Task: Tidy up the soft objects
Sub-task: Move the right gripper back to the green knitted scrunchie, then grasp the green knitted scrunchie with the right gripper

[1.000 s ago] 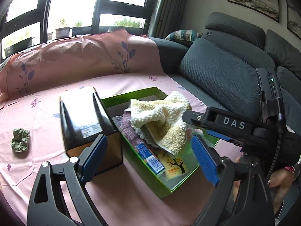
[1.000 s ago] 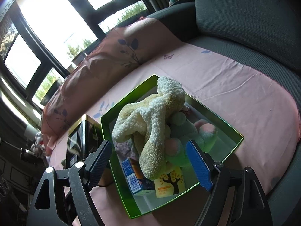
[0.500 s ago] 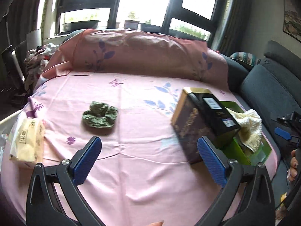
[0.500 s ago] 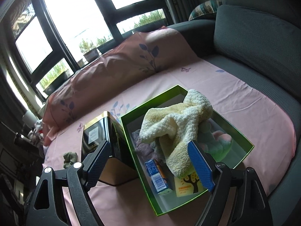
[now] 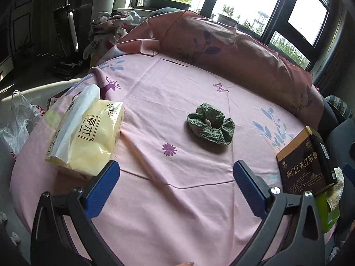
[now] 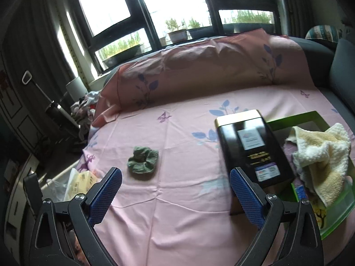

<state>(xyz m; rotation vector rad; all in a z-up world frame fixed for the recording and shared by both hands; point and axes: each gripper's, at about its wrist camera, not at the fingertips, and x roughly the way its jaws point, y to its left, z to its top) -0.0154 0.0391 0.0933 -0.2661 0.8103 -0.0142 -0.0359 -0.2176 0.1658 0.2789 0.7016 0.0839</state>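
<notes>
While the cream towel [image 6: 319, 153] already lies in the green box [image 6: 295, 119] at the sheet's right edge, the green scrunchie [image 5: 210, 126] waits mid-sheet; left gripper [image 5: 175, 188] gapes empty, right gripper [image 6: 175, 190] just widened, empty too

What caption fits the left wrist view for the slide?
Open left gripper faces a green scrunchie on the pink sheet, tissue pack at left, black tea box at right.
</notes>
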